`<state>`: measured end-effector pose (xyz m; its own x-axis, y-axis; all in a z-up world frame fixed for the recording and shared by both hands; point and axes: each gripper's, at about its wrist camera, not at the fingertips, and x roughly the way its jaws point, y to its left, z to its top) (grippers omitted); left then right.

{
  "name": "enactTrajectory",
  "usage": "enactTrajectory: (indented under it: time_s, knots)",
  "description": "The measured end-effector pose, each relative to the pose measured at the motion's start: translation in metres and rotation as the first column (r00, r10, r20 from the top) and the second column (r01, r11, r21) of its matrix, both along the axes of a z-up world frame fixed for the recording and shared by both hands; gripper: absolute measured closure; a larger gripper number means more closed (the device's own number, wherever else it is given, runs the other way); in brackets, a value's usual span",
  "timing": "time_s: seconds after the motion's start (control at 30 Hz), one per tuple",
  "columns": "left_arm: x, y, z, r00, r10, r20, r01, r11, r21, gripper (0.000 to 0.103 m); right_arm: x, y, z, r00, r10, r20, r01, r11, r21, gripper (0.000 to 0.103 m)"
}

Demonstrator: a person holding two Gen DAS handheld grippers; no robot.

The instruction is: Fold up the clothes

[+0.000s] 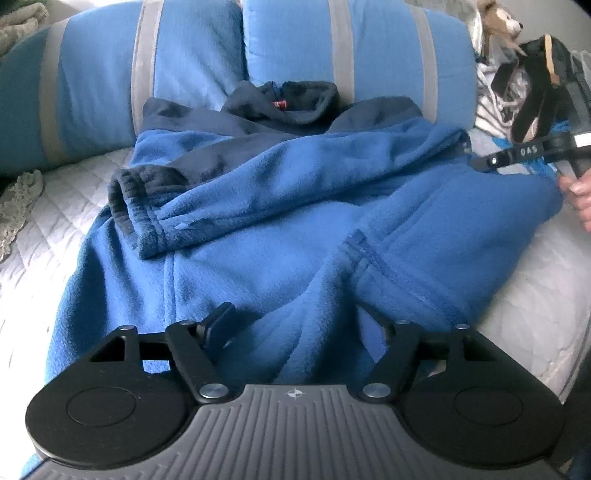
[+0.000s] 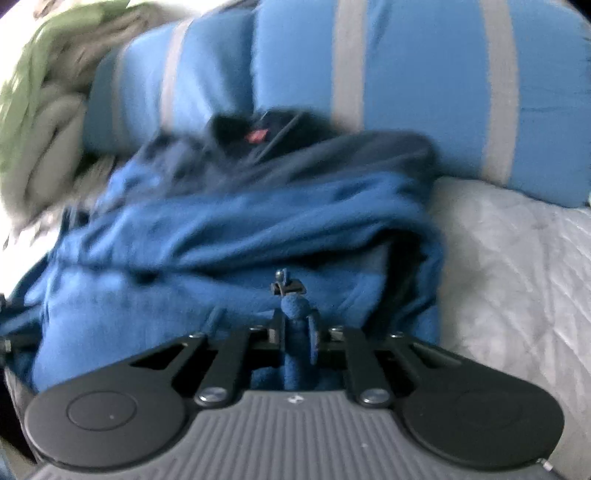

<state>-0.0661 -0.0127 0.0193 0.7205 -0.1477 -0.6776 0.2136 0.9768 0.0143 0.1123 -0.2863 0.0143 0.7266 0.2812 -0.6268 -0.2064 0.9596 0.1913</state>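
Note:
A blue fleece jacket (image 1: pixel 295 206) with a navy collar (image 1: pixel 284 99) lies spread on the bed, its left sleeve folded across the chest with the cuff (image 1: pixel 129 199) on top. My left gripper (image 1: pixel 303 325) stands wide at the jacket's near hem. A bulge of fleece lies between its fingers, and the right finger is buried in cloth. In the right wrist view, which is blurred, my right gripper (image 2: pixel 295 325) is shut on a pinched fold of the jacket (image 2: pixel 221 229) at its right side. The left wrist view shows the right gripper (image 1: pixel 480 162) at the jacket's right edge, held by a hand (image 1: pixel 580 195).
Two blue pillows with grey stripes (image 1: pixel 184 66) (image 1: pixel 369 48) stand behind the jacket. The white quilted bedcover (image 1: pixel 55 229) shows on both sides. A lace cloth (image 1: pixel 18 199) lies far left. A stuffed toy (image 1: pixel 498 22) and clutter sit back right. A green and beige blanket (image 2: pixel 44 92) is heaped left.

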Motion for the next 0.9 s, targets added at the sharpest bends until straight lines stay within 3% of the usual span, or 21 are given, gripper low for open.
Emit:
enactTrajectory:
  time_s: [0.1,0.2,0.37,0.43,0.6,0.7,0.9]
  knots:
    - [-0.004,0.002,0.003,1.000,-0.008,0.030,0.009,0.999,-0.034,0.031,-0.006,-0.008,0.014,0.995,-0.061,0.073,0.057,0.997,0.046,0.092]
    - [-0.015,0.000,0.017,0.994,-0.039,0.104,0.042,0.999,-0.021,0.031,-0.010,-0.003,0.025,0.985,-0.098,0.144,0.093,0.995,0.038,0.092]
    - [-0.066,0.009,0.056,0.958,-0.067,0.279,0.078,0.997,-0.028,0.026,-0.014,0.000,0.043,0.958,-0.163,0.237,0.159,0.987,0.038,0.092]
    - [-0.089,0.016,0.068,0.946,-0.088,0.312,0.090,0.996,0.008,0.025,-0.012,-0.003,0.046,0.949,-0.196,0.245,0.190,0.981,0.047,0.092]
    - [-0.129,0.033,0.078,0.926,-0.152,0.347,0.089,0.978,0.190,0.023,-0.007,-0.012,0.047,0.936,-0.250,0.248,0.240,0.968,0.069,0.092]
    - [-0.134,0.049,0.076,0.933,-0.118,0.341,0.021,0.961,0.275,0.021,-0.008,-0.015,0.048,0.933,-0.263,0.245,0.248,0.965,0.089,0.092]
    - [-0.115,0.083,0.079,0.967,-0.018,0.254,-0.048,0.966,0.253,0.021,-0.010,-0.013,0.047,0.936,-0.256,0.243,0.242,0.966,0.085,0.092]
